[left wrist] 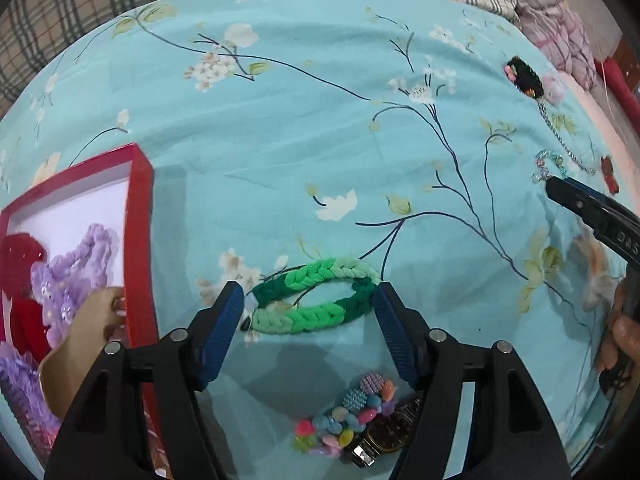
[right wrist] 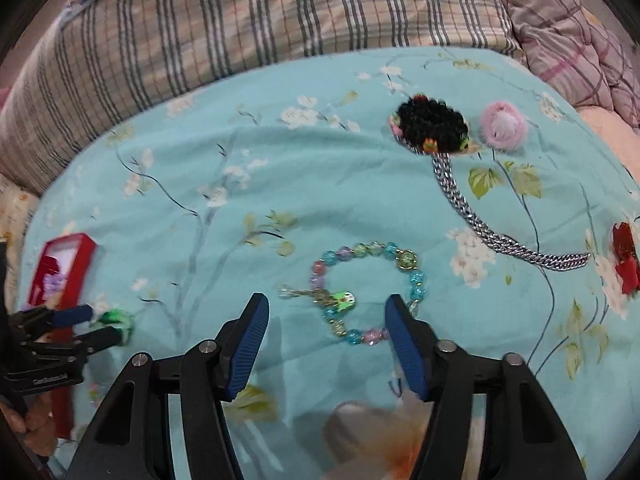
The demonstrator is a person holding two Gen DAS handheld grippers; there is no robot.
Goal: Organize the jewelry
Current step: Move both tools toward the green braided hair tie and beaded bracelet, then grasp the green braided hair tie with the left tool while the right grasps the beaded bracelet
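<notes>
Risk: left gripper [left wrist: 310, 300], open around green braided fabric bracelet [left wrist: 316, 300], may pinch bedsheet [left wrist: 280, 152]; right gripper [right wrist: 326, 316], open, straddles beaded bracelet [right wrist: 366, 292].

The right gripper [right wrist: 327, 312] hangs over the floral blue bedsheet [right wrist: 200, 168], its 2 blue-padded fingers [right wrist: 250, 344] spread wide around the near side of a beaded bracelet [right wrist: 370, 292]; the right pad sits just beside the beads. Beyond lie a black crocheted piece [right wrist: 432, 124] with a silver chain [right wrist: 492, 232] trailing from it, a pink fluffy scrunchie [right wrist: 503, 125] and a red ornament [right wrist: 625, 258]. At far left, the left gripper [right wrist: 104, 322] brackets a green braided band [right wrist: 118, 318], near a red box [right wrist: 64, 268].
</notes>
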